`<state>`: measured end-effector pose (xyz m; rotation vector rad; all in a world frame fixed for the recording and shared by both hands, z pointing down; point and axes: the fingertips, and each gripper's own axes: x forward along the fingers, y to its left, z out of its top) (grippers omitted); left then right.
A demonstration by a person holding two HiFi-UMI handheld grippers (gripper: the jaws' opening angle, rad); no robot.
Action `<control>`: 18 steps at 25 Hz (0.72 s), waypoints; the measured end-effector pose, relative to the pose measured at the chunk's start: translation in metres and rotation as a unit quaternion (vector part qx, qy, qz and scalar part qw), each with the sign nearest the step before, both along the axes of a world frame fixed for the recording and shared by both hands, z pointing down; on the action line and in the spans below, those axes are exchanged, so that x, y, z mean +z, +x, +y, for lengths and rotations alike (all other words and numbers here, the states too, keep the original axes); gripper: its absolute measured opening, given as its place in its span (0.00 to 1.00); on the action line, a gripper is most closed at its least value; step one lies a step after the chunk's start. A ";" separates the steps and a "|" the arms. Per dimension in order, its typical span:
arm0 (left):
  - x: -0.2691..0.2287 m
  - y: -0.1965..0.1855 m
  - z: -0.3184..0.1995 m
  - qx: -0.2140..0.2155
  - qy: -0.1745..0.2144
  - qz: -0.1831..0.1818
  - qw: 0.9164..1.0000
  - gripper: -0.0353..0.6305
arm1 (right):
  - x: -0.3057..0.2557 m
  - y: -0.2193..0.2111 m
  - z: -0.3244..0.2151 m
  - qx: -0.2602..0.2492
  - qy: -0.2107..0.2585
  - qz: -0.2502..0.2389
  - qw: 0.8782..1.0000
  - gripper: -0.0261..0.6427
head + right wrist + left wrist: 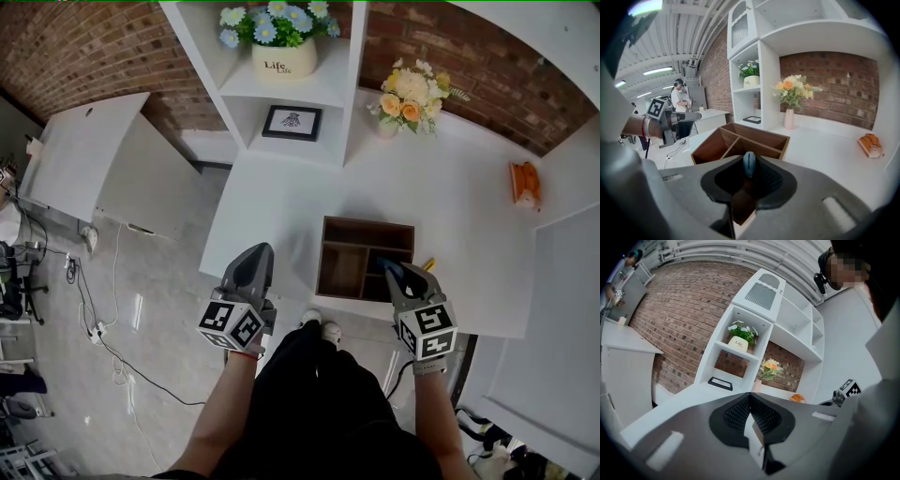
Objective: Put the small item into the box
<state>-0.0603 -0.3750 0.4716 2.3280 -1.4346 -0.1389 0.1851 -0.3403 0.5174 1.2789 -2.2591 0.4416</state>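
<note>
A brown wooden box [349,246] with open compartments sits near the front edge of the white table [450,206]. My right gripper [388,269] hangs over the box's near right corner, shut on a small blue item [749,163] that stands upright between its jaws. In the right gripper view the box [723,142] lies just beyond the jaw tips. My left gripper [260,253] is left of the box, off the table's front edge, jaws closed with nothing in them. From the left gripper view its jaws [750,400] meet at the tip.
A white shelf unit holds a pot of blue flowers [283,42] and a framed picture [292,122]. A vase of orange flowers [410,98] stands at the back, an orange object [525,183] at the right. A yellow thing [428,264] lies beside the box.
</note>
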 end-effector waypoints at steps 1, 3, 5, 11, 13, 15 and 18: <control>0.000 0.000 0.000 0.000 0.000 0.000 1.000 0.06 | 0.000 0.000 0.000 0.000 0.001 0.000 1.000 0.14; 0.000 0.000 -0.001 0.000 0.000 0.000 1.000 0.06 | -0.001 0.001 -0.001 0.002 0.004 -0.001 1.000 0.14; 0.001 0.001 -0.001 0.000 -0.001 0.000 1.000 0.06 | -0.001 0.003 -0.001 0.006 0.008 -0.002 1.000 0.14; 0.001 0.003 -0.002 0.003 -0.001 -0.001 1.000 0.06 | -0.004 0.007 -0.002 0.014 0.015 -0.002 1.000 0.15; 0.001 0.003 -0.003 0.004 -0.001 -0.001 1.000 0.06 | -0.005 0.009 -0.003 0.018 0.017 -0.001 1.000 0.15; 0.001 0.003 -0.003 0.005 -0.001 -0.001 1.000 0.06 | -0.006 0.011 -0.003 0.022 0.021 0.001 1.000 0.15; 0.001 0.003 -0.004 0.007 -0.002 -0.002 1.000 0.06 | -0.007 0.013 -0.005 0.029 0.028 0.006 0.999 0.15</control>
